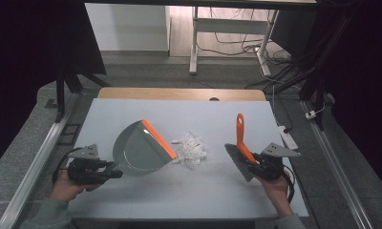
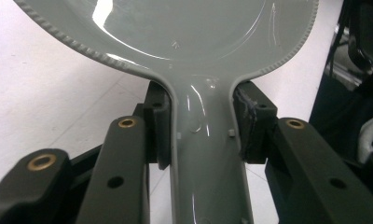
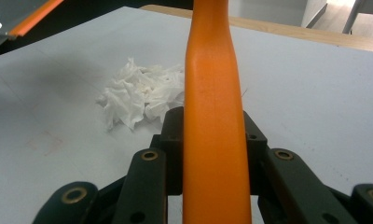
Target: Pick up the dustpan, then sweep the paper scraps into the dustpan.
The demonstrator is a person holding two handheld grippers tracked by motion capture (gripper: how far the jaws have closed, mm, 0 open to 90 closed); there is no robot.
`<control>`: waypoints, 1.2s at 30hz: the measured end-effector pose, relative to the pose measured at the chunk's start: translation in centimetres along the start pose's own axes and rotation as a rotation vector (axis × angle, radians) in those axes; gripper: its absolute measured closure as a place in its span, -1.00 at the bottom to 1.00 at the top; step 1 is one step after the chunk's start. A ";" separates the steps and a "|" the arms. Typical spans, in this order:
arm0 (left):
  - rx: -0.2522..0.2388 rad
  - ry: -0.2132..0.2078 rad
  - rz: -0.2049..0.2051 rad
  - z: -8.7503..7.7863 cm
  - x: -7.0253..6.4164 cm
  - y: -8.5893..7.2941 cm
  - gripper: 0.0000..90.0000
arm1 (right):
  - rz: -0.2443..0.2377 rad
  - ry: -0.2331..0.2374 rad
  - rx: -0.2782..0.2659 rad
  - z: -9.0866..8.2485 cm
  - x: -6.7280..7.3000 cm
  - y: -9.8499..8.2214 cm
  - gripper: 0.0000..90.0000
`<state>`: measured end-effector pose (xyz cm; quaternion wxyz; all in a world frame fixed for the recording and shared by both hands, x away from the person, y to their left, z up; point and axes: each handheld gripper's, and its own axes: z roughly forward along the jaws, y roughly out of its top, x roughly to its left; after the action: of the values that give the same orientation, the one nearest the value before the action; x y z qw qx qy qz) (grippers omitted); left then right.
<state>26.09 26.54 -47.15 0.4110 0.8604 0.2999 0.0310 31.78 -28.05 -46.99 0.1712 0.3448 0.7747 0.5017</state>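
So the left hand-held gripper (image 1: 113,172) is pinching the grey dustpan (image 1: 140,148) by its handle, jaws tight on both sides of it. The right hand-held gripper (image 1: 250,163) is clamped on the orange handle of a brush (image 1: 240,143), bristles hanging near the desk (image 1: 198,195). Between the two, a bit farther out, sits a pile of crumpled white paper scraps (image 1: 191,148), right beside the dustpan's orange lip. The wooden desk edge sits beyond that.
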 end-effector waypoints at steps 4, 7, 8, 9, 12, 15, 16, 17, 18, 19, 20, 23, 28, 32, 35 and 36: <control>0.030 -0.010 0.017 0.4 -0.2 0.1 0.37 | -0.003 -0.001 0.000 0.0 0.1 0.0 0.56; 0.059 -0.017 0.028 0.7 -0.2 0.0 0.37 | -0.003 -0.001 0.001 0.0 0.0 0.0 0.57; 0.067 -0.020 0.029 0.8 -0.2 0.0 0.37 | -0.003 -0.001 0.001 0.0 0.0 0.0 0.57; 0.073 -0.023 0.030 0.9 -0.2 -0.1 0.37 | -0.003 -0.001 0.001 0.0 0.1 0.0 0.57; 0.089 -0.026 0.019 1.1 0.0 -0.2 0.37 | -0.003 0.000 0.003 0.1 0.1 0.0 0.56; 0.097 -0.029 0.006 1.3 0.1 -0.5 0.37 | -0.002 0.000 0.008 0.1 0.1 -0.1 0.57; 0.103 -0.031 0.005 1.3 0.1 -0.6 0.37 | -0.003 0.000 0.008 0.2 0.1 -0.1 0.57; 0.109 -0.032 0.004 1.4 0.1 -0.7 0.37 | -0.004 0.000 0.009 0.2 0.1 -0.1 0.57; 0.111 -0.031 0.003 1.4 0.1 -0.7 0.37 | -0.005 -0.001 0.009 0.2 0.1 -0.1 0.57; 0.119 -0.030 0.004 1.5 0.1 -0.8 0.37 | -0.004 0.000 0.009 0.2 0.1 -0.1 0.57; 0.127 -0.030 0.007 1.6 0.1 -0.8 0.37 | -0.003 0.000 0.009 0.2 0.1 -0.1 0.57; 0.143 -0.039 0.011 1.9 0.0 -0.8 0.37 | -0.005 0.003 0.006 0.2 0.2 0.0 0.57; 0.164 -0.046 0.020 2.3 -0.1 -0.7 0.37 | -0.006 0.001 -0.003 0.5 0.3 0.3 0.57; 0.182 -0.047 0.020 2.7 -0.2 -0.7 0.37 | -0.007 0.002 -0.004 1.2 0.5 0.8 0.57; 0.196 -0.045 0.024 3.0 -0.2 -0.6 0.37 | -0.008 0.005 -0.006 1.9 0.7 1.3 0.57; 0.198 -0.046 0.025 3.1 -0.2 -0.6 0.37 | -0.011 0.005 -0.006 2.2 0.8 1.4 0.57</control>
<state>26.54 24.65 -49.60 0.3302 0.9009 0.2812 -0.0136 33.07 -25.70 -46.62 0.1733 0.3388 0.7754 0.5039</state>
